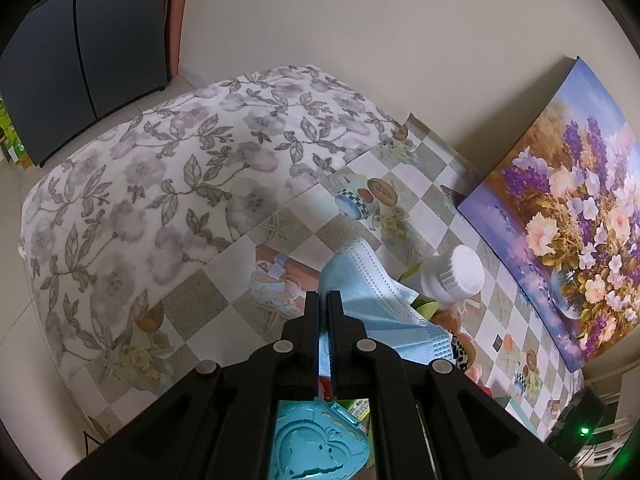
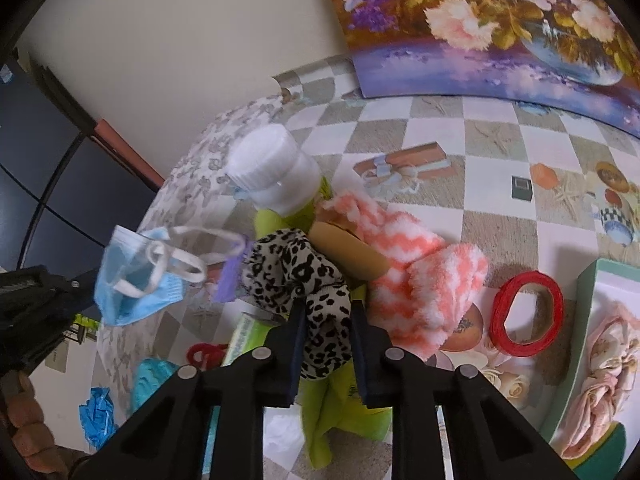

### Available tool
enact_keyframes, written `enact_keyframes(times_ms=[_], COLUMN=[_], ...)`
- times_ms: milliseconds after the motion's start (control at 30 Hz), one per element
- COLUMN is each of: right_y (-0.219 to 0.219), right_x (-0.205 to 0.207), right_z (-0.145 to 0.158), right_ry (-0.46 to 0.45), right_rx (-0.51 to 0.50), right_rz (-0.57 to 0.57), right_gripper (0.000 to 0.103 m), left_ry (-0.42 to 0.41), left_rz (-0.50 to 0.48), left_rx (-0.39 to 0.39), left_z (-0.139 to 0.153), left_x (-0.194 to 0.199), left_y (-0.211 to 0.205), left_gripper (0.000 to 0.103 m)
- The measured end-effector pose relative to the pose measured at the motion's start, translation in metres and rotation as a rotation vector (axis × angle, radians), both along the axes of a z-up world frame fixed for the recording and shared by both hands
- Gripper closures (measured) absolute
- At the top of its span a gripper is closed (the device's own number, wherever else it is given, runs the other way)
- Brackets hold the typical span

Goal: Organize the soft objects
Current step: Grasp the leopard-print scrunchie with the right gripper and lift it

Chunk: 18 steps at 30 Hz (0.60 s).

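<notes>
Pinching blue face mask (image 1: 376,304), left claw (image 1: 324,300) clenched on its edge, mask lifted above checkered bench (image 1: 224,276). Right claw (image 2: 326,312) parted around leopard-print cloth (image 2: 304,280); grip not clear. Cloth lies in pile, touching pink-white fuzzy cloth (image 2: 424,280), white-capped bottle (image 2: 276,172) behind. Red tape roll (image 2: 528,312) nearby.

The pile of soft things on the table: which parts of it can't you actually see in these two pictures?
- Turquoise heart-shaped case, left wrist view: sides covered by the left gripper, bottom cut by the frame edge.
- Green cloth, right wrist view: mostly buried under the leopard-print fabric and pink-and-white fuzzy cloth.
- Face mask, left wrist view: pinched edge hidden between the fingers.
- Peach fabric, right wrist view: cut by the right edge.
</notes>
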State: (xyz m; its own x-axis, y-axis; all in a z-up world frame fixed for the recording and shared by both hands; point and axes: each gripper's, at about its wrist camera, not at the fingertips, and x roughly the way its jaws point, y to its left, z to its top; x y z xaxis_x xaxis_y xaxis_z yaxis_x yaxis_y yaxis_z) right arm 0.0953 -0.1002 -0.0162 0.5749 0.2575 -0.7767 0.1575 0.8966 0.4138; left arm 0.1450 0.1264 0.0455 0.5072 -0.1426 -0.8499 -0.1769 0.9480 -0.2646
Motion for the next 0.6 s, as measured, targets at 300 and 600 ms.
enact_keyframes(times_ms=[300, 600], right_y=[-0.007, -0.016], right_x=[-0.014, -0.016], right_z=[0.036, 0.026], right_ry=[-0.069, -0.038], right_rx=[0.024, 0.033], right_rz=[0.01, -0.008], right_gripper=[0.085, 0.083], left_ry=[-0.055, -0.07], left_rz=[-0.004, -0.023], left_rx=[0.004, 0.017], left_z=[0.022, 0.029], left_x=[-0.007, -0.012], left_y=[-0.002, -0.012], left_gripper=[0.1, 0.1])
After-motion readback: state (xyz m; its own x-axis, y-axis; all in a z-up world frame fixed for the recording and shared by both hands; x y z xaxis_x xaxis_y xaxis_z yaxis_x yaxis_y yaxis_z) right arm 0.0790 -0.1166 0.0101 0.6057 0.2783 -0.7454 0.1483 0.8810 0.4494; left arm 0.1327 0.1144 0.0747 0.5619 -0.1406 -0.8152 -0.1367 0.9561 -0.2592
